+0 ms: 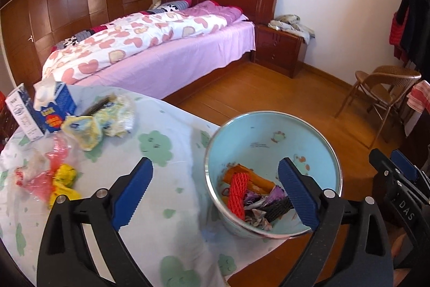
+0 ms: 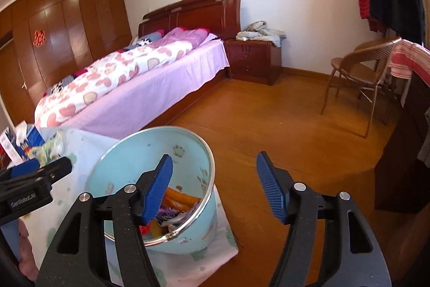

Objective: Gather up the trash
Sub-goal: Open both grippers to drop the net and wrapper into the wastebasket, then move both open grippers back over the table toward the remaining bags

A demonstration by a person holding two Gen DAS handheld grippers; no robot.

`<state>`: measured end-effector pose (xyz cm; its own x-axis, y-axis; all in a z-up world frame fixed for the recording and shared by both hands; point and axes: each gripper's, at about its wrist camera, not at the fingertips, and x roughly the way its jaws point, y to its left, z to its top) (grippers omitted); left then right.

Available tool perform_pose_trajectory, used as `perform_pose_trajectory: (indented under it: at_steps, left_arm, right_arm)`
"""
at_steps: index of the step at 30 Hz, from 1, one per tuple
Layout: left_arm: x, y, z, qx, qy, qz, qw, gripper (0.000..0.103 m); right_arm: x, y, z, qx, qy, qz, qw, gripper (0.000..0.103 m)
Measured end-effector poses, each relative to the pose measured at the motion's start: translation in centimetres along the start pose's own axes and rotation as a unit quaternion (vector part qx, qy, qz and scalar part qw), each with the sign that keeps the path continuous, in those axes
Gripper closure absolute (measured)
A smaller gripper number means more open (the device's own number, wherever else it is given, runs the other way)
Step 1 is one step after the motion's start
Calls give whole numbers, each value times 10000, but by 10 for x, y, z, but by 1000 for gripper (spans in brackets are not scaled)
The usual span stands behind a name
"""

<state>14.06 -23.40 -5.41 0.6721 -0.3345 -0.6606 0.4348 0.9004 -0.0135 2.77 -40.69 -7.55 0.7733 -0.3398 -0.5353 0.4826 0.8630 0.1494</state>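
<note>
A light blue bin (image 1: 271, 141) stands at the table's corner, holding a red net, an orange wrapper and purple wrappers (image 1: 239, 190). My left gripper (image 1: 215, 162) is open wide: one finger is inside the bin, the other over the tablecloth, and nothing is held. My right gripper (image 2: 215, 158) is open and straddles the bin's (image 2: 150, 152) right rim without pressing it. On the table (image 1: 166, 152) lie a blue carton (image 1: 55, 104), crumpled yellow-white wrappers (image 1: 107, 117) and pink and yellow plastic scraps (image 1: 53, 176). Each gripper shows in the other's view: right gripper (image 1: 397, 166), left gripper (image 2: 40, 168).
A white box (image 1: 20, 112) stands beside the carton. Past the table is a bed (image 1: 161, 50), a nightstand (image 1: 279, 50), a wicker chair (image 2: 360, 71) on the wooden floor, a wardrobe (image 1: 67, 4) and a dark cabinet (image 2: 403, 152) with hanging clothes at the right.
</note>
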Motion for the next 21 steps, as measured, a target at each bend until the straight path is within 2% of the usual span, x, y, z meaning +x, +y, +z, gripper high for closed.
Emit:
perform_pose_trajectory:
  at_steps: [3, 10, 15, 21]
  left_arm:
    - [-12, 12, -1, -19, -85, 109, 9999, 6]
    - [-33, 50, -9, -52, -216, 495, 9985, 6]
    - [-42, 84, -17, -297, -174, 639, 9974, 6]
    - [-49, 127, -30, -668, -80, 833, 9942, 6]
  right_arm:
    - [-4, 7, 3, -80, -37, 23, 10000, 34]
    - [-17, 31, 1, -214, -11, 270, 9994, 24]
    - [-22, 63, -4, -314, 5, 373, 9988, 15]
    - [-21, 97, -10, -425, 207, 397, 9981, 13]
